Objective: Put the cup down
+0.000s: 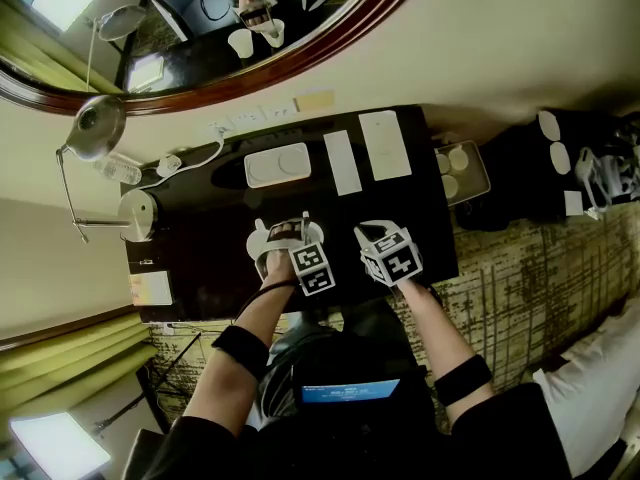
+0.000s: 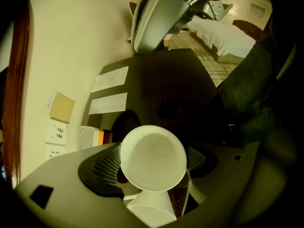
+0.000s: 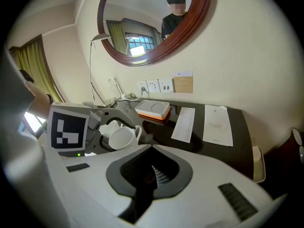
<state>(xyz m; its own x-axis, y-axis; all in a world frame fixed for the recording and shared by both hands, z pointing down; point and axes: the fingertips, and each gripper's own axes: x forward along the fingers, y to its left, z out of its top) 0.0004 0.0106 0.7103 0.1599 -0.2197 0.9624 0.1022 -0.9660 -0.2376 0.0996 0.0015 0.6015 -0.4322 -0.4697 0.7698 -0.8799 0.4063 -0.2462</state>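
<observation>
A white cup (image 2: 153, 158) with a handle sits between the jaws of my left gripper (image 2: 153, 159), whose mesh pads press on both its sides. Its mirror image shows just under it in the glossy dark table (image 2: 180, 80); I cannot tell whether it touches the top. In the head view the cup (image 1: 264, 257) and left gripper (image 1: 283, 248) are over the table's near middle. The right gripper view shows the cup (image 3: 122, 137) at its left. My right gripper (image 3: 154, 175) is shut with nothing in it, just right of the left one (image 1: 368, 232).
Behind the grippers lie a white tray with an orange underside (image 3: 153, 109) and two paper sheets (image 3: 183, 123) (image 3: 217, 125). A round mirror (image 3: 152, 23) hangs on the wall above wall sockets. A lamp (image 1: 95, 128) and a metal pot (image 1: 138, 213) stand at the table's left.
</observation>
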